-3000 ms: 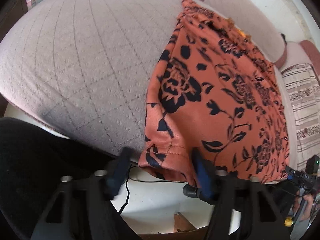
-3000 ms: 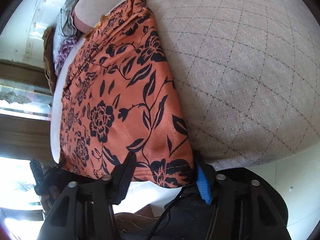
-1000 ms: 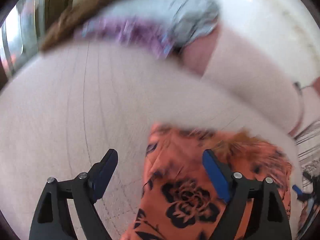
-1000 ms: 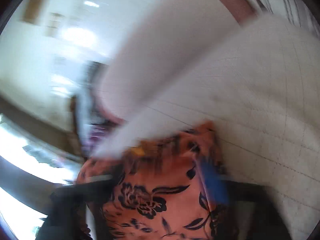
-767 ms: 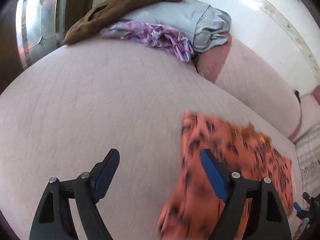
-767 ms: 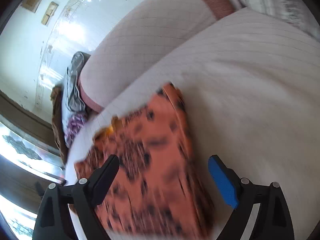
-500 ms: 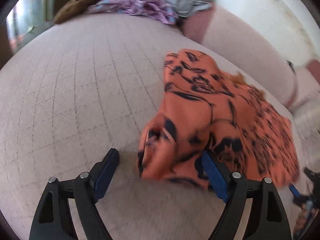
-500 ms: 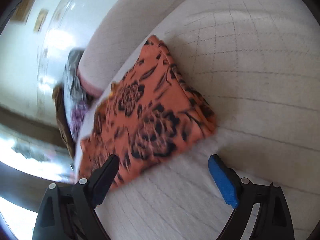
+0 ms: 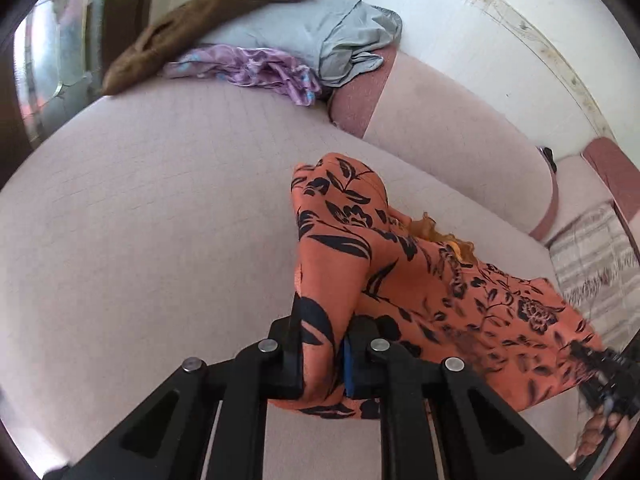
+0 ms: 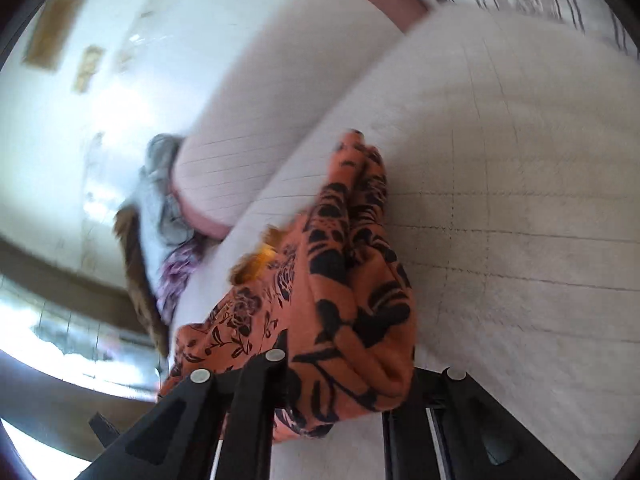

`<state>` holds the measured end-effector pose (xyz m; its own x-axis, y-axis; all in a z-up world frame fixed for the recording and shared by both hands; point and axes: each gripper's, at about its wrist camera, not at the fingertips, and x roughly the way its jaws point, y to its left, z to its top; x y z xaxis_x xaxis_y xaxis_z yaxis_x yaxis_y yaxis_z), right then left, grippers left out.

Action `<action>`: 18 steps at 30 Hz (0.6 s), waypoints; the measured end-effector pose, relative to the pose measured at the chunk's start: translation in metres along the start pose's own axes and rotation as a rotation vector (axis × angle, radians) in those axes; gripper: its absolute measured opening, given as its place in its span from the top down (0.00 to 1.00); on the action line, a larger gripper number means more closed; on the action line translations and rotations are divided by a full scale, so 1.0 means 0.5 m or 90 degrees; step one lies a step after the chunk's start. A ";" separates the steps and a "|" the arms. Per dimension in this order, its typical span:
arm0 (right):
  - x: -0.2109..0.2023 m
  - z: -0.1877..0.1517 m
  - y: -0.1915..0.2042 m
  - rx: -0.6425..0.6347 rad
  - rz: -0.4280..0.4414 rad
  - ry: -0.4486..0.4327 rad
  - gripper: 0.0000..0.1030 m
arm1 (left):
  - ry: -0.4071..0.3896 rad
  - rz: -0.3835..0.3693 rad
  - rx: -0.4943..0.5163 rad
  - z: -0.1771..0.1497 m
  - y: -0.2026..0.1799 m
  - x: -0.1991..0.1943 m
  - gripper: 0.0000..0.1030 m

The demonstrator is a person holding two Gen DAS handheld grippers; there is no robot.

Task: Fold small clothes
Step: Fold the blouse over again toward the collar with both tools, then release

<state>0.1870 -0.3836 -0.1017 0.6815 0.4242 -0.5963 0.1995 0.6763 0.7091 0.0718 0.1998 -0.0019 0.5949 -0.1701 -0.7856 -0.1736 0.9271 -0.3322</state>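
Close wrist views, shared garment

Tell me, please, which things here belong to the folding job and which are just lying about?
In the job:
orange garment
left claw, closing on it
right claw, shut on it

Lying about:
brown cloth
grey cloth
purple cloth
striped cloth

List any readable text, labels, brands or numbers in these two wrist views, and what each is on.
None readable.
Orange floral garment: black flower print only, no tag showing.
Wall plaques: too blurred to tell whether they bear any writing.
Striped cloth: pattern only.
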 end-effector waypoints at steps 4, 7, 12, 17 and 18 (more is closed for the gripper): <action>-0.053 -0.101 -0.067 -0.016 -0.025 0.051 0.80 | 0.122 0.045 -0.032 -0.160 0.096 0.069 0.62; -0.020 -0.192 -0.196 0.037 -0.077 0.134 0.49 | 0.077 0.024 0.024 -0.181 0.119 0.049 0.47; -0.127 -0.200 -0.226 0.026 -0.059 0.053 0.36 | 0.044 -0.012 -0.004 -0.077 0.143 0.014 0.38; -0.145 -0.114 -0.182 -0.059 -0.088 0.028 0.36 | 0.053 -0.029 0.060 0.006 0.084 0.090 0.38; -0.131 -0.096 -0.164 -0.083 -0.085 0.032 0.36 | 0.058 -0.026 0.076 0.014 0.070 0.108 0.38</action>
<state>0.0922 -0.4376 -0.1388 0.6187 0.3527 -0.7020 0.1903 0.7997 0.5695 0.1034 0.2251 -0.0524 0.5249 -0.2325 -0.8188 -0.0534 0.9511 -0.3043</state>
